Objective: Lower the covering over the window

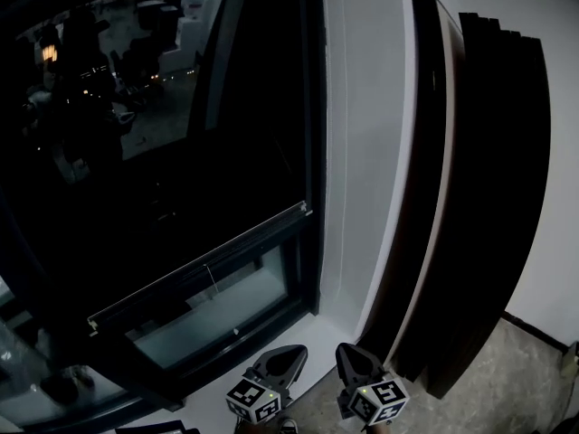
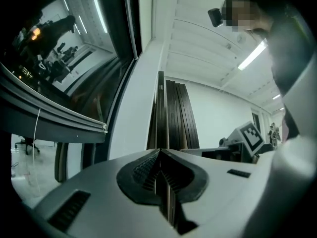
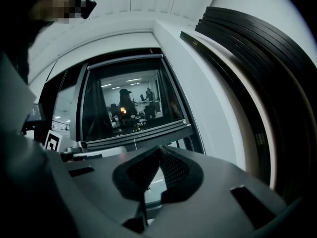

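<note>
A dark blind covers most of the window (image 1: 163, 152). Its bottom bar (image 1: 199, 269) hangs a little above the sill, with a strip of bare glass (image 1: 217, 319) under it. A thin pull cord (image 1: 210, 280) dangles from the bar. My left gripper (image 1: 291, 358) and right gripper (image 1: 351, 354) are side by side low in the head view, below the window's right corner and apart from the blind. Both are shut with nothing between the jaws. The left gripper view has the bar (image 2: 54, 117) and cord (image 2: 35, 130) at its left. The right gripper view looks at the bar (image 3: 136, 132) straight ahead.
Several tall dark boards (image 1: 479, 197) lean against the white wall (image 1: 362, 152) right of the window, also seen as boards (image 2: 173, 115) and boards (image 3: 257, 78). The speckled floor (image 1: 516, 378) shows at the bottom right.
</note>
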